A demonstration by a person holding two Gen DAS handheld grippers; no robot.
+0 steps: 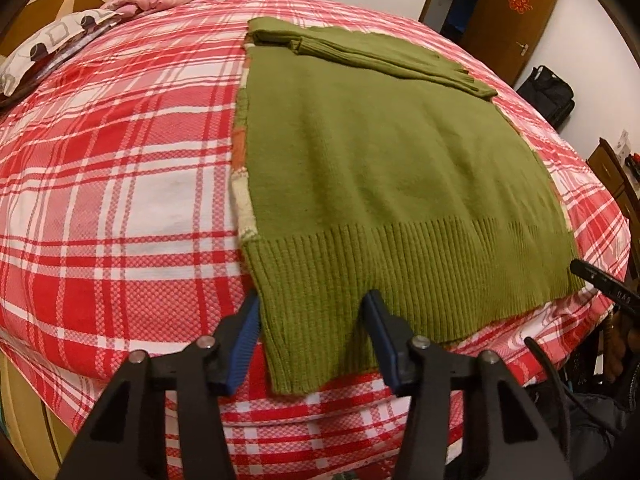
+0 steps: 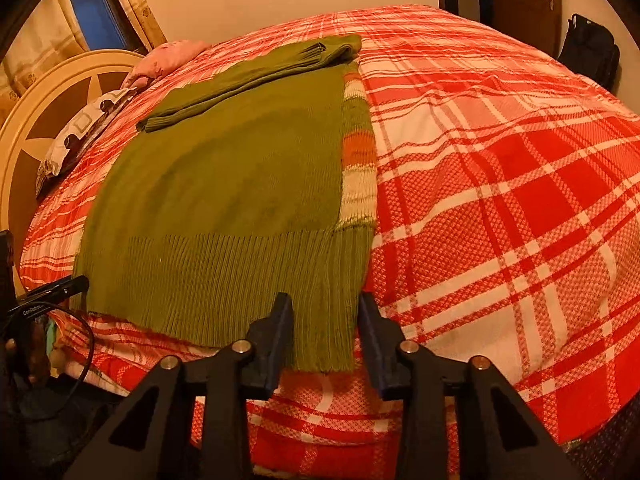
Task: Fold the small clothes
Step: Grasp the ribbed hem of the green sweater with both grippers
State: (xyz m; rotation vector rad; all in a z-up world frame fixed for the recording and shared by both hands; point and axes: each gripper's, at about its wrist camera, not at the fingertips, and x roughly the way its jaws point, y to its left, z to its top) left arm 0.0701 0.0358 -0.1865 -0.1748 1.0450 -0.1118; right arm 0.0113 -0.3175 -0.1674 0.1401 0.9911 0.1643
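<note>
A green knit sweater (image 1: 372, 152) lies flat on the red plaid bed, its sides folded in and a sleeve (image 1: 384, 56) laid across the top. A striped orange and white panel shows along one edge (image 2: 356, 168). My left gripper (image 1: 312, 304) is open, its jaws either side of the hem's near left corner. My right gripper (image 2: 324, 308) is open, its jaws either side of the hem's near right corner of the sweater (image 2: 224, 184). The other gripper's tip shows at the frame edge in the left wrist view (image 1: 600, 280) and in the right wrist view (image 2: 56, 288).
The red plaid bedspread (image 1: 112, 168) covers the bed. Pillows (image 1: 60, 40) and a cream headboard (image 2: 44, 108) sit at the far end. A brown door (image 1: 504, 16) and a black bag (image 1: 548, 92) stand beyond the bed. Cables hang off the near edge (image 2: 68, 340).
</note>
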